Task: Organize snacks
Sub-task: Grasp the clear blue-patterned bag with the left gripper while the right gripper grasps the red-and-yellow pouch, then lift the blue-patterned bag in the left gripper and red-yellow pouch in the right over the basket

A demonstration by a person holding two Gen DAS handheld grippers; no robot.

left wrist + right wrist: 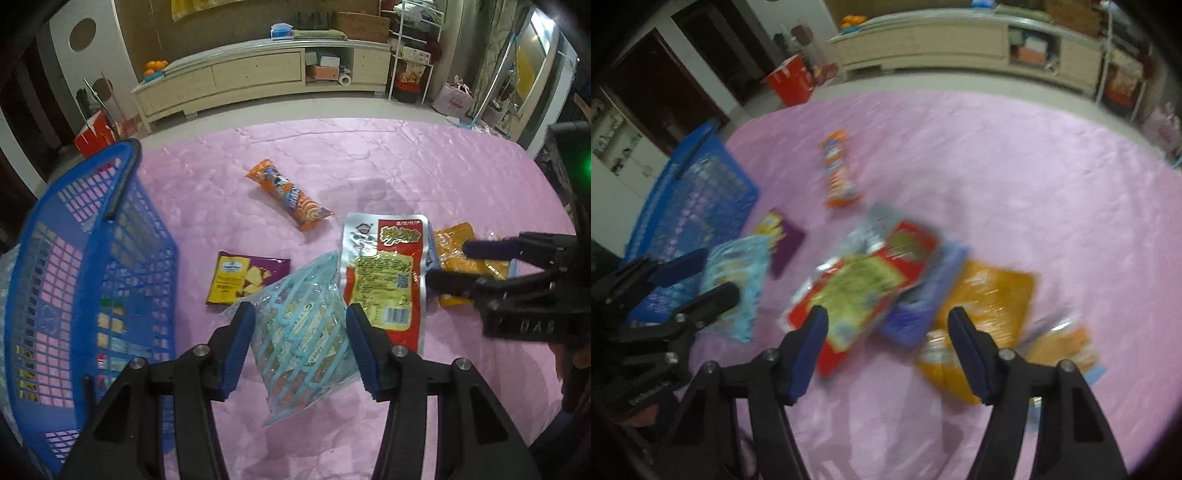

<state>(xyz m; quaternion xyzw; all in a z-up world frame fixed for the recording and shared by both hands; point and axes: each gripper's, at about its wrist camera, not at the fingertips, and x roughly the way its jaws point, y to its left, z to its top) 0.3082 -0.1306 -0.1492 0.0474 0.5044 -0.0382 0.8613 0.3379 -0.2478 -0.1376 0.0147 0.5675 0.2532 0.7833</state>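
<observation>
Snacks [382, 275], Chinese-print red pack, barcode; hand-held gripper [517, 321] marked "DAS".

On my left the blue basket [92, 266] walls off that side of the pink cloth [388, 158]. Ahead, the orange wrapper [290, 194] lies alone with open cloth all around and beyond. To my right the red-and-silver packet [384, 266] and yellow bags [990, 295] overlap, leaving no gap between them
</observation>
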